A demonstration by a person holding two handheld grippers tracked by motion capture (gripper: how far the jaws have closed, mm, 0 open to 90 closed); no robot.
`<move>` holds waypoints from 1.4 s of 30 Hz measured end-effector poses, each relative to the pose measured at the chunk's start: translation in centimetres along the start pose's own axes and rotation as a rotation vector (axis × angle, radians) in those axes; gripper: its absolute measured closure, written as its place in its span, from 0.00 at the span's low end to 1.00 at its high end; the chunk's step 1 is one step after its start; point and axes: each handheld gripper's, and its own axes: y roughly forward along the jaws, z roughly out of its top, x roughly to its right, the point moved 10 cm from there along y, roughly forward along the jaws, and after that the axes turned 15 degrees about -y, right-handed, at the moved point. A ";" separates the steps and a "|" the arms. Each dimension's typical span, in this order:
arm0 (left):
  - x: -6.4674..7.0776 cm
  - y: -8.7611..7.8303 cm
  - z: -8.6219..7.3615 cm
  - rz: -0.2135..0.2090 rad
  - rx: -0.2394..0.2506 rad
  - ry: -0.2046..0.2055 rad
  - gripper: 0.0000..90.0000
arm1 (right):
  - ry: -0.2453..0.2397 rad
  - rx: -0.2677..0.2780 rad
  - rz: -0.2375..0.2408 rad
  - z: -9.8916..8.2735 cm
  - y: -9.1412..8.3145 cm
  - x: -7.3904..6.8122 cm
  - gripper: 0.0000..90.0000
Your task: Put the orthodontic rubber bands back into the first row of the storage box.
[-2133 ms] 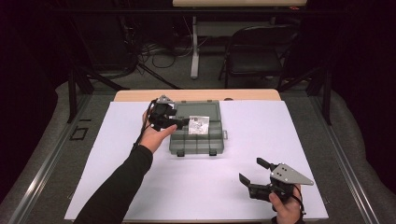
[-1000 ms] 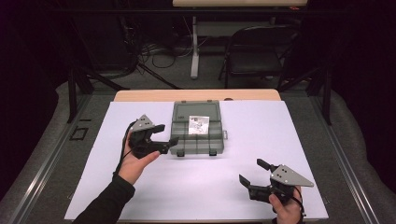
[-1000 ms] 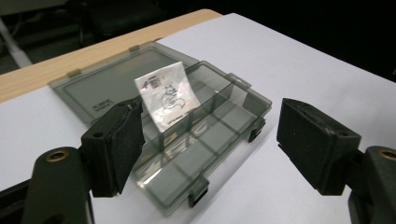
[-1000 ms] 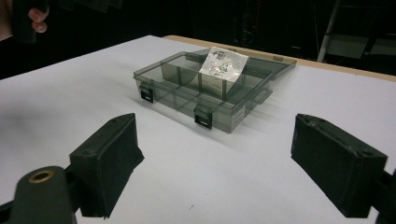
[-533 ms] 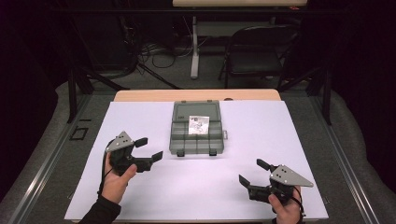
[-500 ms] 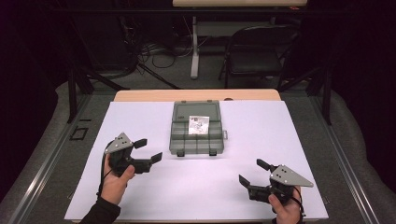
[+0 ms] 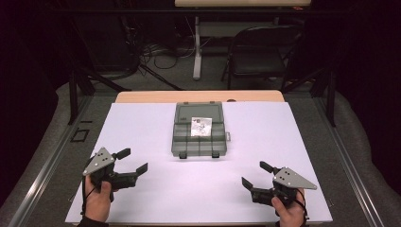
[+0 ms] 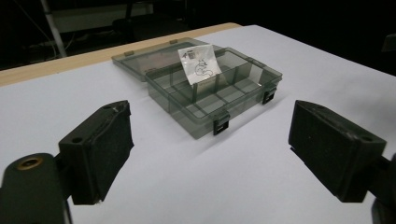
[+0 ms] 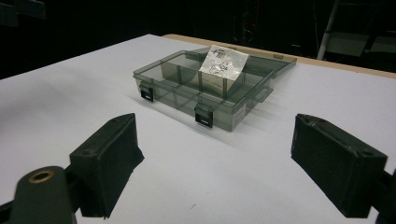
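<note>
I am looking down on the white sheet point(image 7: 156, 142) that is covering most of the table point(image 7: 142, 96), with a strip of bare wood showing along the far edge at twelve o'clock. Beyond it, on the dark floor, a folding chair point(image 7: 257, 56) is standing at about one o'clock.

The compartment box point(image 7: 199, 130) is sitting at the centre of the sheet, a little toward twelve o'clock from the middle. It is smoky and see-through; its lid is lying open and flat toward the far side, and its two dark latches are facing me. A small clear bag point(image 7: 201, 126) with a printed white label is leaning upright in one of the rear compartments, its top standing above the box rim. In the left gripper view the same box point(image 8: 215, 88) is lying ahead between my jaws, the bag point(image 8: 200, 64) tilting back toward the lid.

My left gripper point(image 7: 131, 161) is hovering at about eight o'clock, well apart from the box, held in my left hand point(image 7: 98, 201). Its jaws have just been opening and are standing wide, with nothing between them but white sheet.

My right gripper point(image 7: 253, 175) is sitting at about four o'clock in my right hand point(image 7: 288, 213), also well apart from the box. Its jaws are spread wide too, gripping nothing, and in the right gripper view the box point(image 9: 210, 88) is lying ahead of them.
</note>
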 end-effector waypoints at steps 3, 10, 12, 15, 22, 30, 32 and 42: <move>-0.7 -0.4 -0.4 0.016 0.013 -0.013 0.14 | 0.002 0.014 0.004 0.1 0.1 -0.1 0.16; -1.7 -0.4 -1.2 0.047 0.006 0.008 0.12 | -0.006 0.009 0.009 0.1 0.2 -0.2 0.16; -1.8 -0.5 -1.2 0.046 0.012 0.009 0.12 | -0.008 0.008 0.011 0.1 0.2 -0.2 0.16; -2.1 -0.6 -1.1 0.052 0.029 0.011 0.12 | -0.004 0.010 0.011 0.1 0.2 -0.1 0.16; -2.2 -0.7 -1.1 0.051 0.042 0.022 0.12 | -0.006 0.012 0.011 0.1 0.2 -0.1 0.16; -2.2 -0.6 -1.2 0.047 0.040 0.024 0.12 | -0.003 0.009 0.008 0.1 0.1 0.0 0.16; -2.3 -0.6 -1.3 0.050 0.039 0.024 0.12 | -0.006 0.010 0.010 0.1 0.2 0.0 0.16; -2.7 -0.5 -1.3 0.052 0.042 0.007 0.12 | -0.005 0.017 0.007 0.2 0.0 0.0 0.16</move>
